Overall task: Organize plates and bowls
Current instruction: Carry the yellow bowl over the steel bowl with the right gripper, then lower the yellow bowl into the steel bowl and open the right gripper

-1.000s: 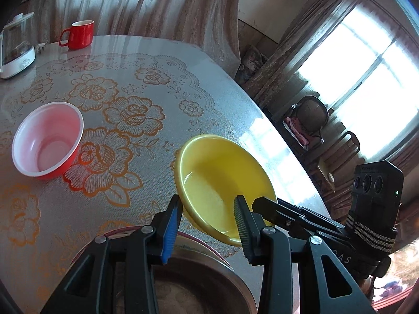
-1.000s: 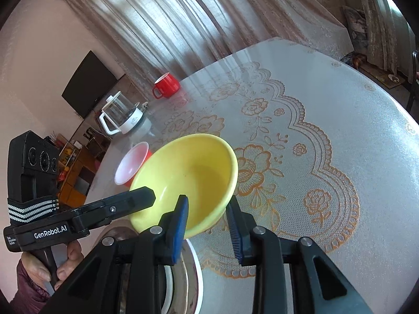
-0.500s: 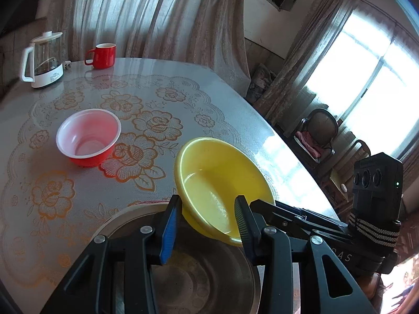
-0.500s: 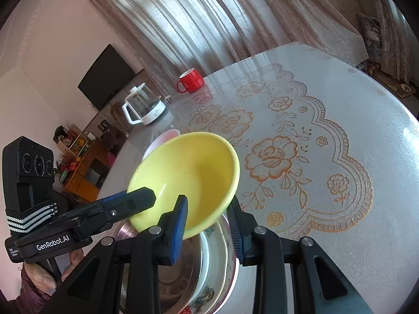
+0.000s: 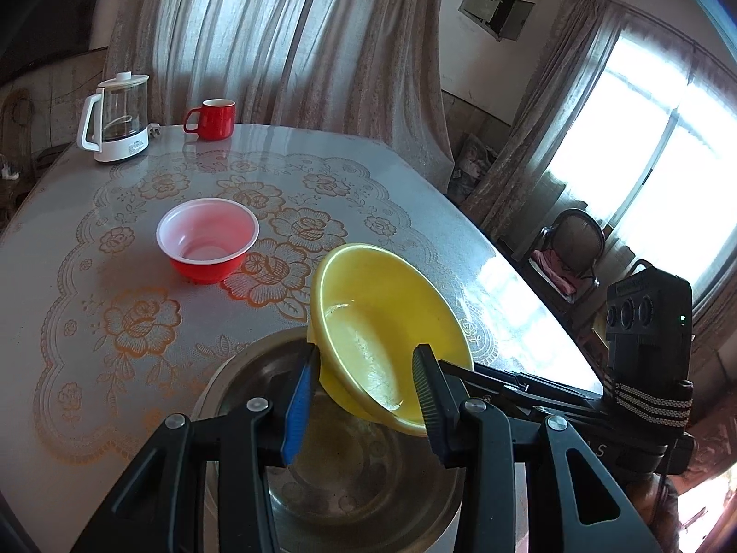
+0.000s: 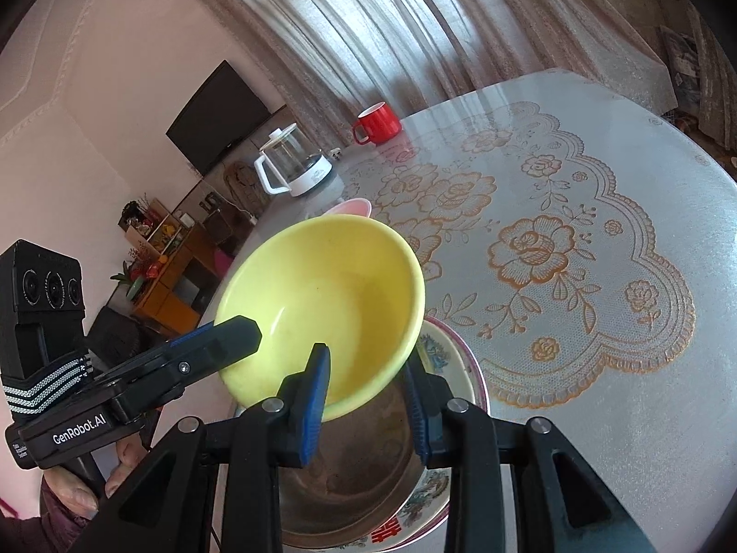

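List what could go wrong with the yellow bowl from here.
1. The yellow bowl hangs steeply tilted between the left gripper and right gripper. How firmly either holds it cannot be told, so it could slip and drop.
2. The metal bowl right below it sits on a patterned plate. A drop or a hard landing could knock that stack askew or chip the plate.
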Demonstrator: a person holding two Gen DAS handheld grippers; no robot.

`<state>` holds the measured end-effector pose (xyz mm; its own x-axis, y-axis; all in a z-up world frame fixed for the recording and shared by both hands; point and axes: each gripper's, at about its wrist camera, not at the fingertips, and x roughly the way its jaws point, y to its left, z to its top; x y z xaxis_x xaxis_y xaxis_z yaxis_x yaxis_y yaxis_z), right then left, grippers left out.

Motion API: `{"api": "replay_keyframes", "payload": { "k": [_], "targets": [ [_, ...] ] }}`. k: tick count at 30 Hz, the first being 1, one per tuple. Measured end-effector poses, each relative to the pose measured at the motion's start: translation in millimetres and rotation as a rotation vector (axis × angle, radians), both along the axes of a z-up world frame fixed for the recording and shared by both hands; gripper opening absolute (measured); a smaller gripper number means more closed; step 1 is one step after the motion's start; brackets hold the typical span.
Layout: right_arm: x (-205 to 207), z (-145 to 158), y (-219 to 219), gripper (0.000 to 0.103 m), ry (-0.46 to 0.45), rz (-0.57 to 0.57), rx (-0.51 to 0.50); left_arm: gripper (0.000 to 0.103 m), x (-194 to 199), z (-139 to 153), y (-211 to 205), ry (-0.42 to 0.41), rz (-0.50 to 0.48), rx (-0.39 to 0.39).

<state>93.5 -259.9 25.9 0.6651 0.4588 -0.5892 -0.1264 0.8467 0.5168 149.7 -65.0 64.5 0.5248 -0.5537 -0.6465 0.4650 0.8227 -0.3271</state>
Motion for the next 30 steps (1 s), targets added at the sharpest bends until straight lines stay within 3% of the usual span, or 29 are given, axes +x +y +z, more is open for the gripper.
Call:
{"api": "replay_keyframes", "payload": {
  "k": [15,24,30],
  "targets": [
    [-16,-14,23,0.031,0.026,0.063,0.017,0.041,-31,-11,27,0.003,0.014,-0.033],
    [-26,-26,41,0.031,0.057,0.114,0.025,0.041,-48,-28,62,0.052,0.024,-0.119],
    [-29,-29,55,0.031,0.053,0.150,-0.003,0.041,-58,-33,67,0.037,0.013,-0.130]
  ]
}}
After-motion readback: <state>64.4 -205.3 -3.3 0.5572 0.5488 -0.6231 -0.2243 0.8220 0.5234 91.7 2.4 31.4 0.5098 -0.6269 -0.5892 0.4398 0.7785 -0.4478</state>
